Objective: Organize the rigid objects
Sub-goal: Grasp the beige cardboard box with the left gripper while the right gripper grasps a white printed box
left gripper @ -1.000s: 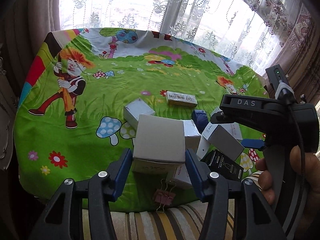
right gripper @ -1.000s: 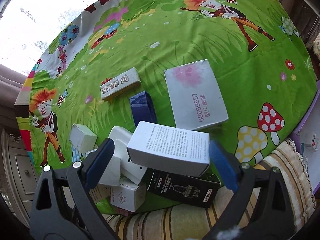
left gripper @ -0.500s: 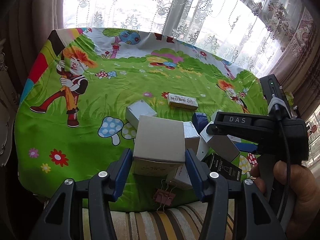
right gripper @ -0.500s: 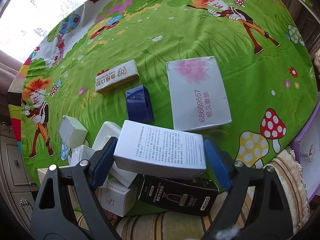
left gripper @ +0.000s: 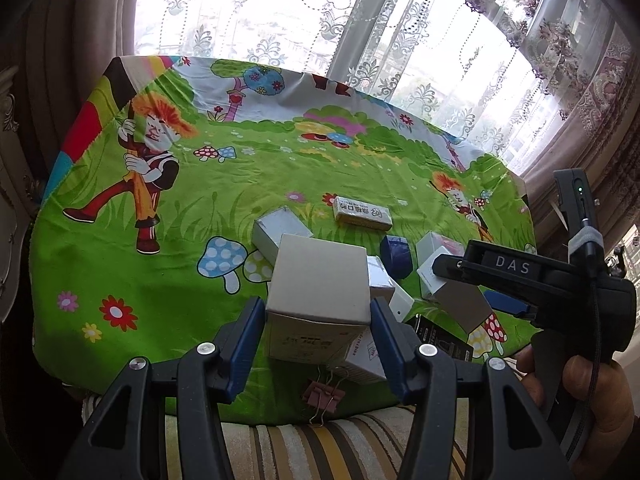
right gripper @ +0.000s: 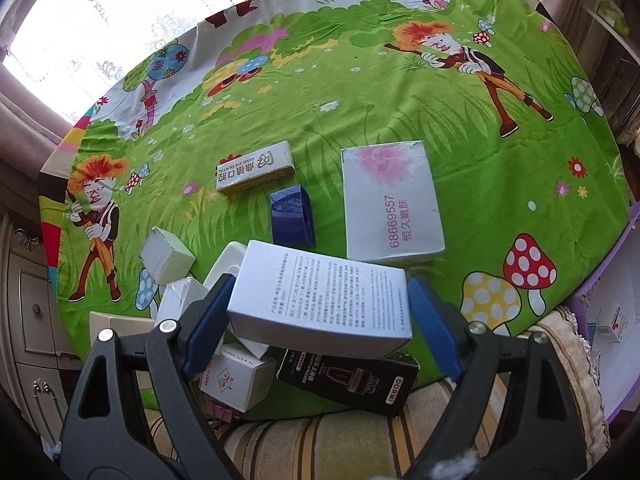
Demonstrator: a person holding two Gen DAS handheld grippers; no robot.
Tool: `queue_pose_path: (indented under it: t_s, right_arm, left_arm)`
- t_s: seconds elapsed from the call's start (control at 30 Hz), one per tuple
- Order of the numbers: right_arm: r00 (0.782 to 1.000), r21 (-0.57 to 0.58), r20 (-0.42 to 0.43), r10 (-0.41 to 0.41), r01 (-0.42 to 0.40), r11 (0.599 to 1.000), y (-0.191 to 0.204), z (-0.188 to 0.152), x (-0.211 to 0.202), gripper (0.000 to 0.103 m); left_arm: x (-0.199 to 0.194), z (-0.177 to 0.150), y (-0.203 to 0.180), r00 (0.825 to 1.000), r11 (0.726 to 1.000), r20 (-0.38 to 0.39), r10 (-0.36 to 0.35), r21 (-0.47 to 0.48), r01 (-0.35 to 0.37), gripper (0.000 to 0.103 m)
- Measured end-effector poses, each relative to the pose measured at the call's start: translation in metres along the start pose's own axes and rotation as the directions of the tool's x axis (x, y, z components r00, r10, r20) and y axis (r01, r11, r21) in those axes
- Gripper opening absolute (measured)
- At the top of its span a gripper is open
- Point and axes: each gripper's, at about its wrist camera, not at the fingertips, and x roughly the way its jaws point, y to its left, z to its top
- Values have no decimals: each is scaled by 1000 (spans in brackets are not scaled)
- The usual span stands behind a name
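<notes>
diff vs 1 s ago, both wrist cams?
Right gripper closed onto the white printed box, now clamped and lifted slightly off the pile, above the black box. Left gripper unchanged, still holding the beige box. Other boxes unmoved.

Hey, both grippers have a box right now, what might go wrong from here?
1. The right gripper holds the white printed box tilted, above the black box near the table edge; a slip could knock that one off.
2. The grey box in the left gripper hides the small boxes behind it.
</notes>
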Motion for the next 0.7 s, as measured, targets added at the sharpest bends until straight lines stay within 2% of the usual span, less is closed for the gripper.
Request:
queue_pose_path:
  t_s: [0.13,0.3,0.5,0.6,0.7]
  right_arm:
    - [998,-23,56,-13,15,1000,-3,-5,-14,88]
    - [994,-66,109,-20,28,997,-8,-16,-31,88]
    - [988,-96,152,-17,32,995,-17,-30,-47,88]
    - [985,-99,171,-21,38,994,-24,-36,-54,88]
    - [983,-104,184,-24,43,994,-31,-41,-59,88]
  left_arm:
    - [-3,0,-13,1000,998,21,6,66,-7,55]
    - [-10,0,-30,997,984,69,41,170,-52,55]
    - [-14,-5,-60,986,929,133,99,343,-139,55]
    - [-15,-8,-70,984,908,150,94,393,-146,55]
    - [-17,-10,-76,983,898,157,97,411,-154,54]
